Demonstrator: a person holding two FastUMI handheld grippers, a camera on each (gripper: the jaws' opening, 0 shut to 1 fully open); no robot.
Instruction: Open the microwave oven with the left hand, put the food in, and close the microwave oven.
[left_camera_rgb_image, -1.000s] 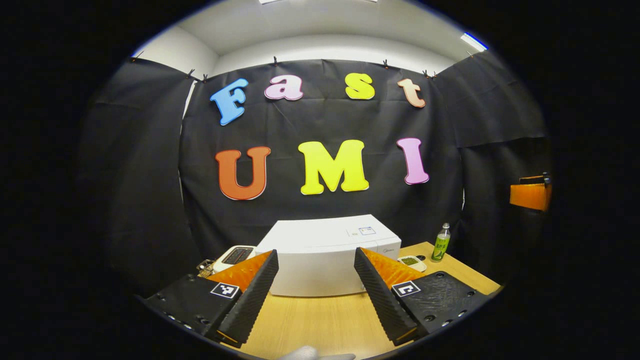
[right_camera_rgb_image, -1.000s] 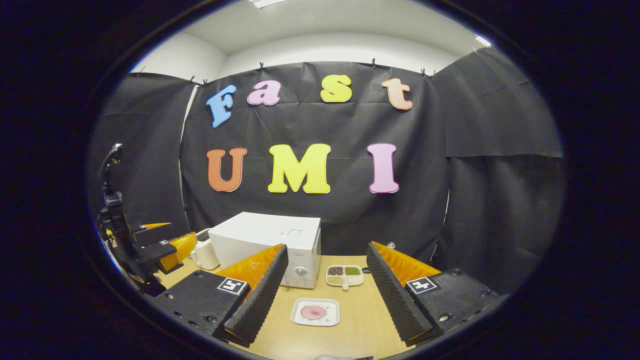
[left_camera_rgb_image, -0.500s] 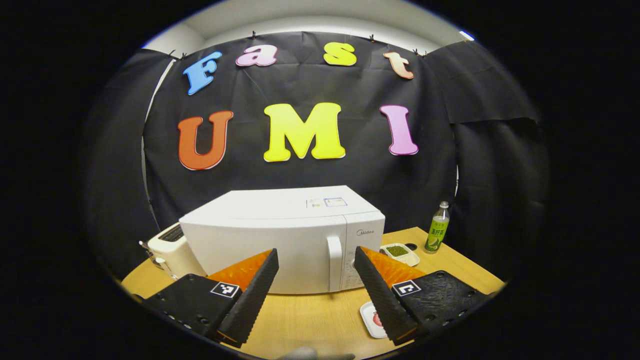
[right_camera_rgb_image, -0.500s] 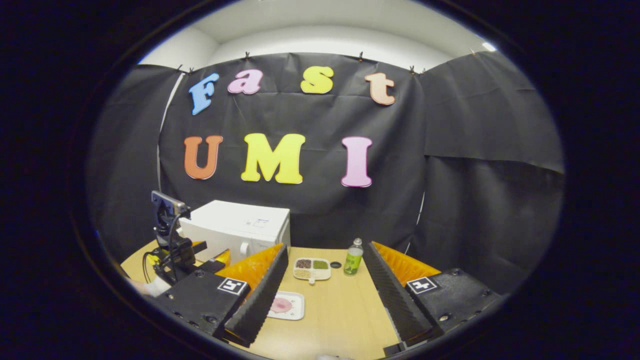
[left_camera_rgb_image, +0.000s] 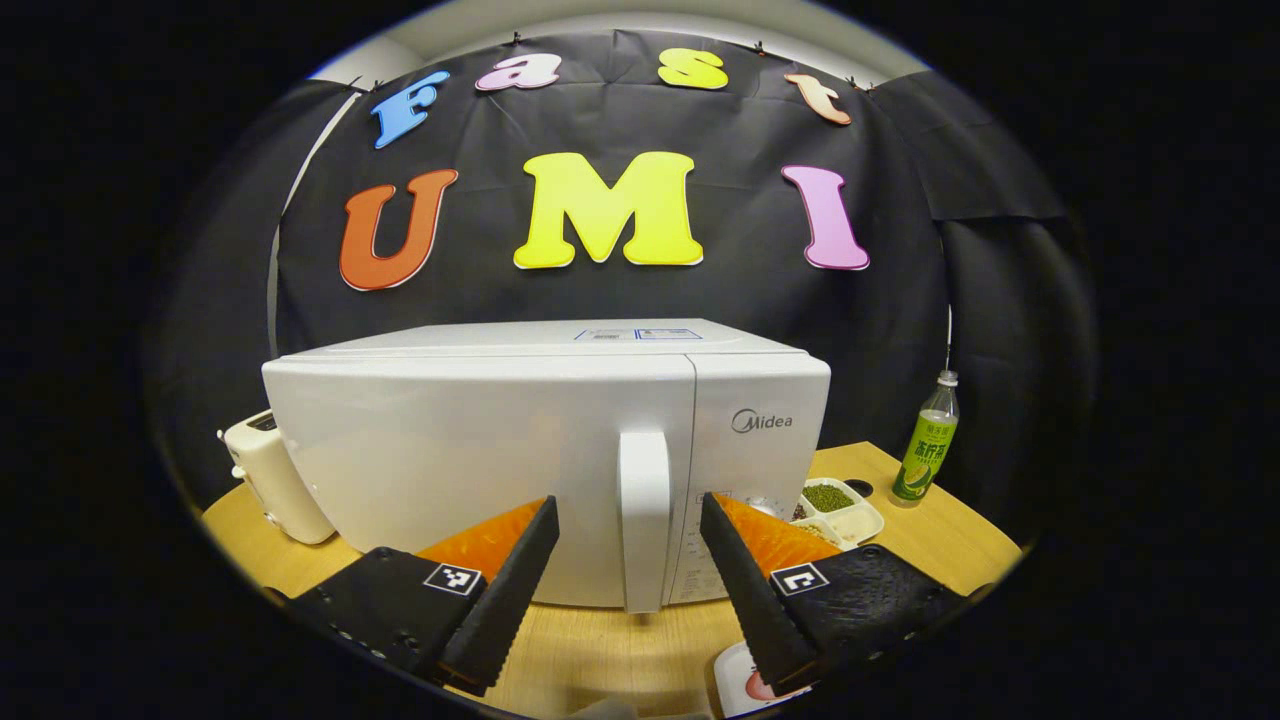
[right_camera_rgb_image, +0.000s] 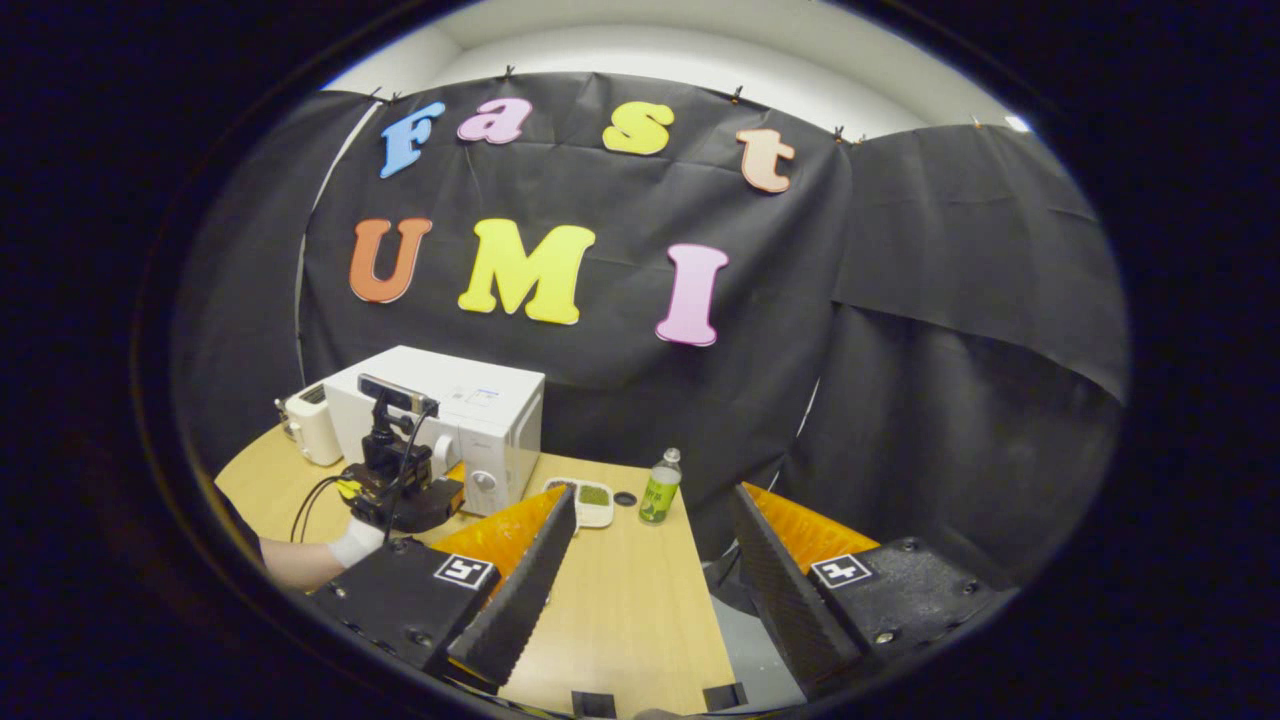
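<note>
The table carries a white microwave toward its back edge, door shut, so opening has yet to begin. Its upright handle stands between the spread, empty fingers of the left gripper, lined up, I judge, for a pull. The right gripper, fingers likewise apart and empty, waits off the table's front right corner. The plate of food lies near the front edge.
</note>
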